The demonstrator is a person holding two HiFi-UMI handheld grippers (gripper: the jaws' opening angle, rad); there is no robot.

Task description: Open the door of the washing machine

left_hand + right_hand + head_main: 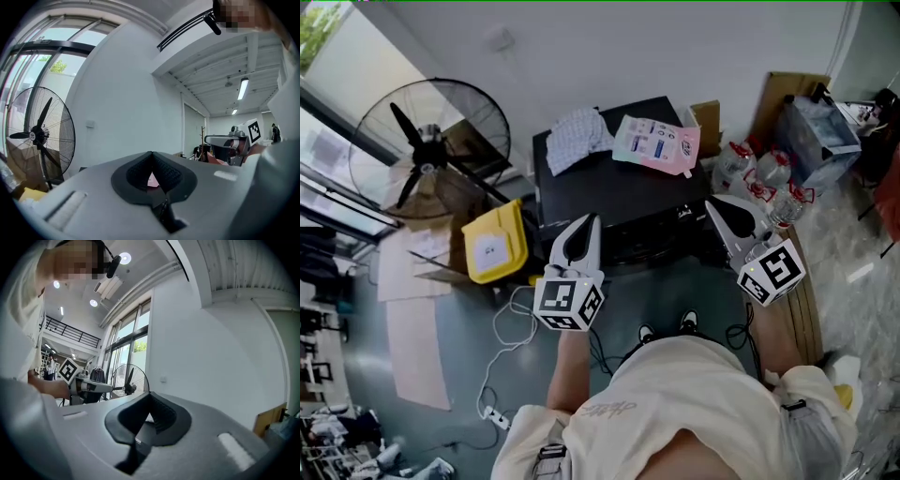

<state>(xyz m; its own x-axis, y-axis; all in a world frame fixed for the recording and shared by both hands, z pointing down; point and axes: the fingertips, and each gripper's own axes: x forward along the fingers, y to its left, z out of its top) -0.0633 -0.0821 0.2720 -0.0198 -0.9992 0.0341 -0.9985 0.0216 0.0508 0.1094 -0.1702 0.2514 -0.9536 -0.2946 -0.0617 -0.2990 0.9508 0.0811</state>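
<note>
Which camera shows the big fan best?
The left gripper view: the fan faces it, large, blades and stand clear. The head view sees it tilted from above; the right gripper view shows it small.

I seem to be working in a loft-like workshop or lab, not a home. I see a big pedestal fan [427, 150], tall windows [129, 341], a railed mezzanine [70, 331], strip lights [242, 88] on a bare ribbed ceiling, and cardboard [417, 352] and a power strip [495, 419] on the grey floor [469, 441].

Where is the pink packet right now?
In the head view, the pink packet lies on top of the black washing machine, just right of the white patterned cloth.
</note>
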